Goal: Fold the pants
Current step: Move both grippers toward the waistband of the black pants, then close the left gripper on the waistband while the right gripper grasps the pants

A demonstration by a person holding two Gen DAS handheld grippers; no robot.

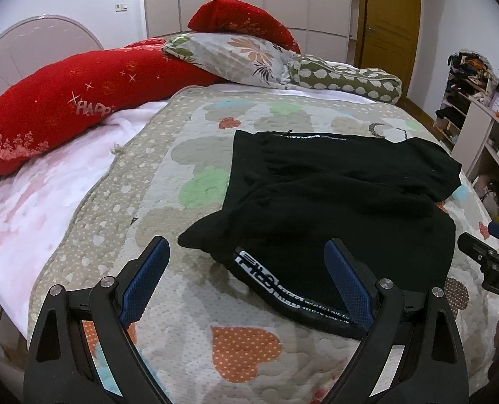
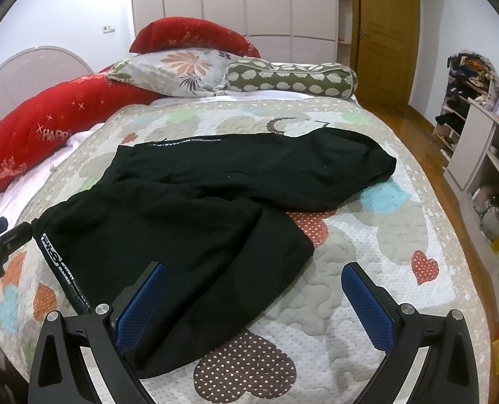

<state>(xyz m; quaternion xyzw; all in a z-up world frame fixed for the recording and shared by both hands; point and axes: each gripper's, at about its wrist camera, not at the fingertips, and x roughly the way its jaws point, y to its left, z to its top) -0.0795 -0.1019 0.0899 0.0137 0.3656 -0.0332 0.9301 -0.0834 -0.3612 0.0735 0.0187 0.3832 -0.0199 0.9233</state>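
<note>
Black pants [image 1: 337, 195] lie loosely spread on the quilted bed cover, with a white-lettered stripe [image 1: 269, 282] along the near leg. My left gripper [image 1: 246, 269] is open and empty, its jaws on either side of that leg's near edge. In the right wrist view the pants [image 2: 215, 195] lie across the bed, one leg towards me, one to the far right. My right gripper [image 2: 253, 293] is open and empty, its left finger [image 2: 141, 303] over the near leg's hem. The left gripper shows at the left edge [image 2: 0, 239].
The heart-patterned quilt [image 2: 367, 235] covers the bed. Red pillows [image 1: 64, 107], a floral pillow [image 2: 178, 70] and a green bolster [image 2: 293, 79] lie at the headboard end. Shelves [image 2: 478, 155], wooden floor and a yellow door [image 2: 384, 33] lie to the right.
</note>
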